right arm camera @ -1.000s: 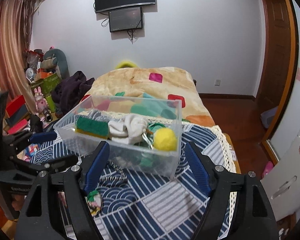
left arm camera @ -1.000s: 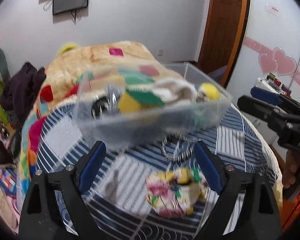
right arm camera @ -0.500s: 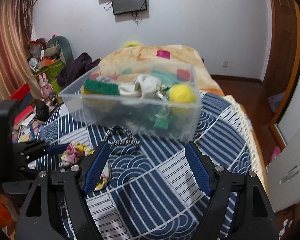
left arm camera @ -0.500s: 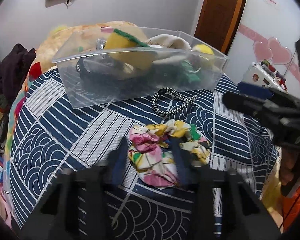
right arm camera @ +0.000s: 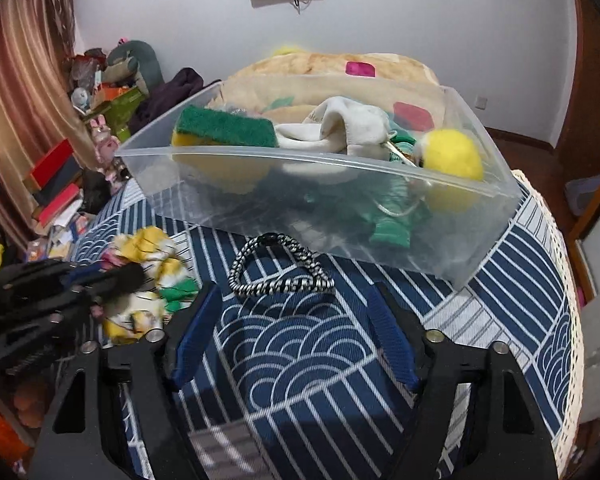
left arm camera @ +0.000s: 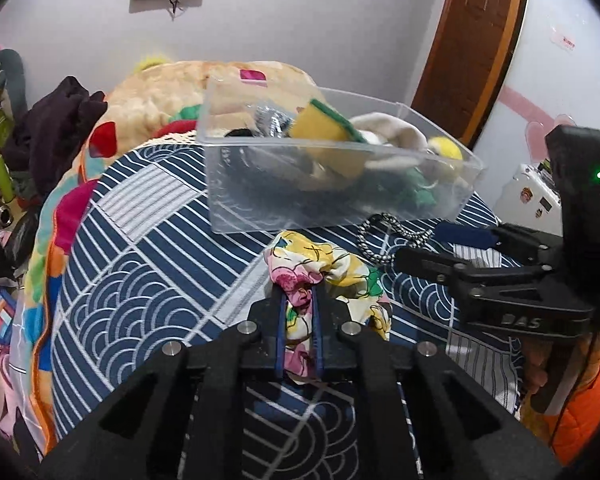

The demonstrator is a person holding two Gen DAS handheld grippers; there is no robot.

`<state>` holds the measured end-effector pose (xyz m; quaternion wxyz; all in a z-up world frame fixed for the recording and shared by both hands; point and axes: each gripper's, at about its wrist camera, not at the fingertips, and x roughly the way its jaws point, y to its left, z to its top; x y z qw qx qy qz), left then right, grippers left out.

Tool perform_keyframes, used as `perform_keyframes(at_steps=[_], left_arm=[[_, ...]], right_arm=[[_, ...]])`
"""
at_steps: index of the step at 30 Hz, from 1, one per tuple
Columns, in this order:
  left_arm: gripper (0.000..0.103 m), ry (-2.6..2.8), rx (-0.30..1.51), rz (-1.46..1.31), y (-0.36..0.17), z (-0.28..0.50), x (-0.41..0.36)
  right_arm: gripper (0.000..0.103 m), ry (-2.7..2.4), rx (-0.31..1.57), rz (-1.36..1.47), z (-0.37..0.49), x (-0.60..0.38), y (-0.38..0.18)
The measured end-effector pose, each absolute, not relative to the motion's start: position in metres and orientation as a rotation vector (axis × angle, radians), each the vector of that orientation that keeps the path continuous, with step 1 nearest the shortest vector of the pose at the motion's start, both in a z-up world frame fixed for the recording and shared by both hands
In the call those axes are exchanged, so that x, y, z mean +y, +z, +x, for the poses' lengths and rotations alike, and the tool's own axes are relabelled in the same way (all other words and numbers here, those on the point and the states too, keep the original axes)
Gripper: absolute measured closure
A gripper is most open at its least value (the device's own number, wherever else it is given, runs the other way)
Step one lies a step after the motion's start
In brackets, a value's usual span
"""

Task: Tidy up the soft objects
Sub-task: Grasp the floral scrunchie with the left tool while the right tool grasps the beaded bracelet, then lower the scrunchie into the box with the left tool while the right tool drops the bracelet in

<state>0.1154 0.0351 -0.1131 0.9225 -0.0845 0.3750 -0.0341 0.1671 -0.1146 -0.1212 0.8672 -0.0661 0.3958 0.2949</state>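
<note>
My left gripper [left arm camera: 299, 292] is shut on a floral fabric scrunchie [left arm camera: 320, 268], which lies on the blue patterned bedspread [left arm camera: 140, 280]; it also shows in the right wrist view [right arm camera: 148, 264]. A black-and-white braided hair band [right arm camera: 280, 268] lies just in front of the clear plastic bin [right arm camera: 340, 216]. My right gripper [right arm camera: 292, 312] is open and empty, low over the bedspread just short of the band. The bin holds a green-and-yellow sponge [right arm camera: 224, 132], a white sock [right arm camera: 340, 124], a yellow ball [right arm camera: 452, 156] and green cloth [right arm camera: 392, 228].
A quilt [left arm camera: 160, 96] and dark clothes [left arm camera: 56, 128] lie behind the bin. Clutter and books [right arm camera: 56, 184] stand left of the bed. A brown door [left arm camera: 476, 40] is at the right. The bed edge with white lace [right arm camera: 560, 240] runs along the right.
My left gripper came down from in front of the bin and closed on the floral scrunchie. My right gripper moved down and forward toward the braided band, still open.
</note>
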Motion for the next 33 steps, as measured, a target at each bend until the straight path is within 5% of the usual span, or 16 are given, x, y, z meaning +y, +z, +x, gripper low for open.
perform_keyframes(at_steps=[7,11,33], left_arm=[[0.093,-0.069,0.752,-0.181,-0.110,0.112,0.040],[0.093,-0.069,0.735,-0.181,-0.103,0.111,0.038],[0.093,0.054,0.503,-0.179,-0.023,0.142,0.065]], right_arm=[[0.076,0.622,0.847,-0.184,0.165,-0.108,-0.127],[0.086,0.627,0.840,-0.193,0.162,-0.112,-0.127],[0.089,0.576,0.569,-0.064,0.163,-0.157,-0.044]])
